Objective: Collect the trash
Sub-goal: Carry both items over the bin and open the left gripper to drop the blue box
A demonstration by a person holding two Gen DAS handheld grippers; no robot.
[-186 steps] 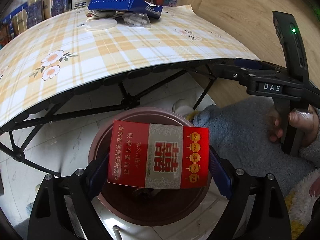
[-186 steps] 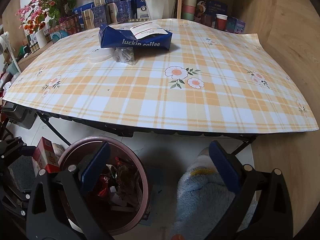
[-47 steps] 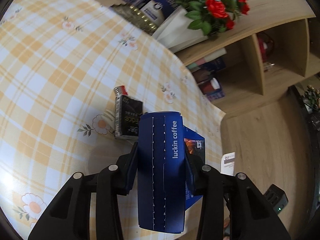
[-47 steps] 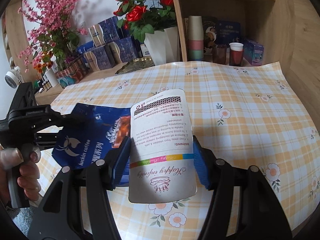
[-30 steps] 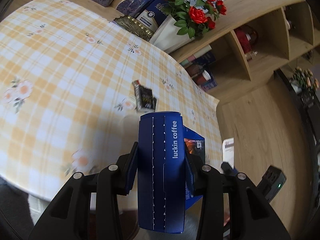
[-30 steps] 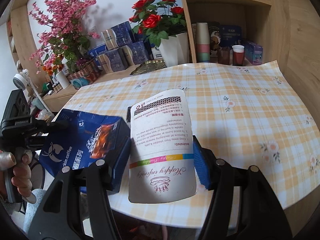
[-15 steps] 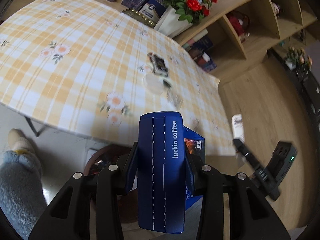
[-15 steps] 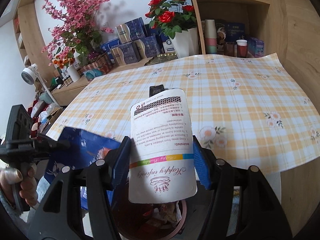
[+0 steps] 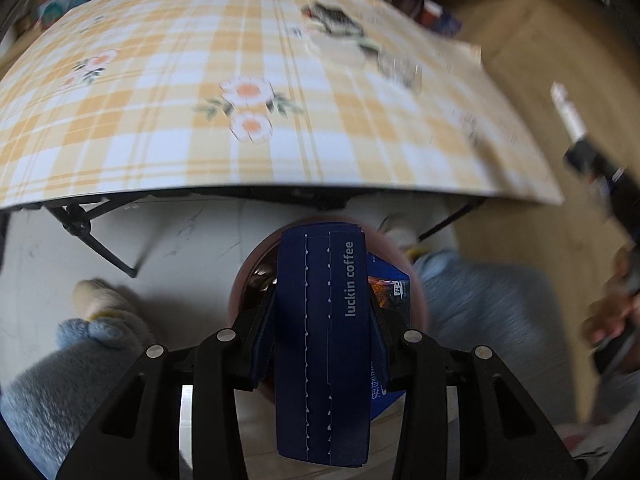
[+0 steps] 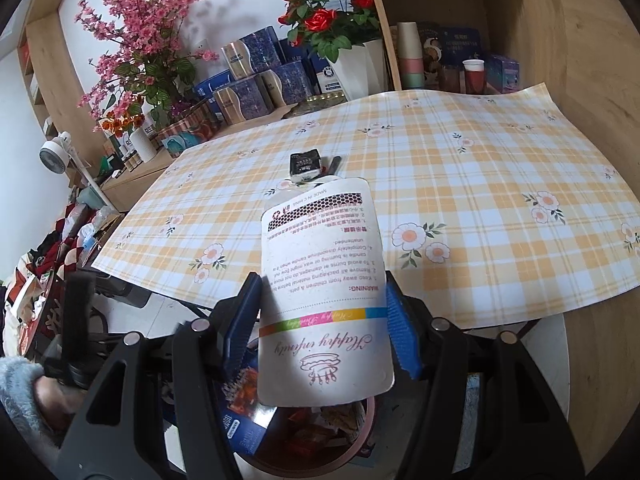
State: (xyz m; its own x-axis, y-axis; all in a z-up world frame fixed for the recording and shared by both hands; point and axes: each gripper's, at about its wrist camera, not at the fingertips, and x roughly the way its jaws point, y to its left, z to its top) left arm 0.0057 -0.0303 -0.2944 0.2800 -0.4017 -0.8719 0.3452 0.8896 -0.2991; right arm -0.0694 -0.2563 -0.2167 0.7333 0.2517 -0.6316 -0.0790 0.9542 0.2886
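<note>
Left gripper (image 9: 320,332) is clamped on a dark blue cardboard coffee box (image 9: 322,344); both pads press its sides. The box hangs upright directly above a round pink plastic trash bin (image 9: 418,280) standing on the white floor below the edge of the yellow plaid counter (image 9: 160,120). Right gripper (image 10: 322,320) grasps a flat white printed paper pouch (image 10: 322,292) between its blue pads, held over the same bin (image 10: 356,446), in front of the counter edge (image 10: 480,200).

Blue coffee bag (image 9: 322,344) and white pouch (image 10: 323,292) — above trash bin (image 9: 416,280)
</note>
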